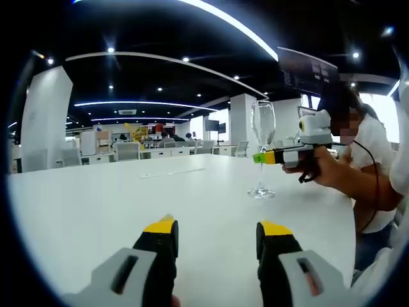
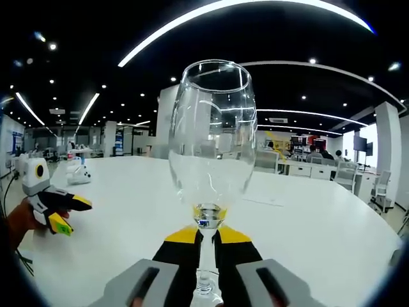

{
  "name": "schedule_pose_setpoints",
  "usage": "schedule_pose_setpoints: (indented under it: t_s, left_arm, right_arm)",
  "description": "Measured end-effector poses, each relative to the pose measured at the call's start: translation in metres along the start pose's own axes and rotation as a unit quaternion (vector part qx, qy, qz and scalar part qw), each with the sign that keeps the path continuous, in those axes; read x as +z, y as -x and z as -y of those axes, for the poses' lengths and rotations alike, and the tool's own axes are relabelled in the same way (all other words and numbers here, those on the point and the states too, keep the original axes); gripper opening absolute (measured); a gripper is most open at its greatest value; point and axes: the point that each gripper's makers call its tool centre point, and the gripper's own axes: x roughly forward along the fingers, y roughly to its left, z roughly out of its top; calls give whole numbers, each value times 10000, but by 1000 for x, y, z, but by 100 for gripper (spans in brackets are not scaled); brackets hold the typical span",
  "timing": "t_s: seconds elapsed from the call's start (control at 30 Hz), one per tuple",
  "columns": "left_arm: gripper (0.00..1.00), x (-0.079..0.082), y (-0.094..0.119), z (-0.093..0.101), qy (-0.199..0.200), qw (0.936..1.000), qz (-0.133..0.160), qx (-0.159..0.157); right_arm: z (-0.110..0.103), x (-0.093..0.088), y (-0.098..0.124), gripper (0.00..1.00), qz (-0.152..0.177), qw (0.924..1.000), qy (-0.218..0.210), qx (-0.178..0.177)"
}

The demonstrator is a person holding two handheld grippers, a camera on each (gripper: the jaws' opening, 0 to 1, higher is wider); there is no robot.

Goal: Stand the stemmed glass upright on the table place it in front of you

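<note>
A clear stemmed glass (image 1: 262, 128) stands upright on the white table (image 1: 96, 204), its foot resting on the surface. My right gripper (image 1: 263, 157) comes in from the right and is shut on the stem below the bowl. In the right gripper view the glass (image 2: 212, 141) rises close in front, and the yellow-tipped jaws of the right gripper (image 2: 206, 235) pinch the stem. My left gripper (image 1: 218, 229) hovers low over the table, short of the glass and a little to its left, open with nothing between its jaws. The left gripper (image 2: 71, 215) is also seen at the far left, held in a hand.
A person in a white shirt (image 1: 377, 160) sits at the table's right side holding the grippers. A small white device (image 2: 78, 173) lies far off on the table. Desks, chairs (image 1: 128, 151) and pillars fill the room behind the table's far edge.
</note>
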Motion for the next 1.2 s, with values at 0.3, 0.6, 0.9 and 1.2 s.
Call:
schedule_pose_setpoints:
  t_s: [0.3, 0.6, 0.9, 1.2]
  left_arm:
    - [49, 0, 0, 1, 7, 10000, 4, -10]
    - [49, -1, 0, 2, -5, 10000, 2, -1]
    - [49, -2, 0, 2, 3, 10000, -11, -10]
    - [49, -2, 1, 2, 20, 10000, 11, -13]
  right_arm:
    - [0, 0, 0, 12, 19, 10000, -1, 27]
    - [0, 0, 1, 12, 33, 10000, -40, 41]
    - [-2, 1, 2, 12, 32, 9999, -61, 81]
    - [-6, 17, 2, 12, 201, 9997, -74, 117]
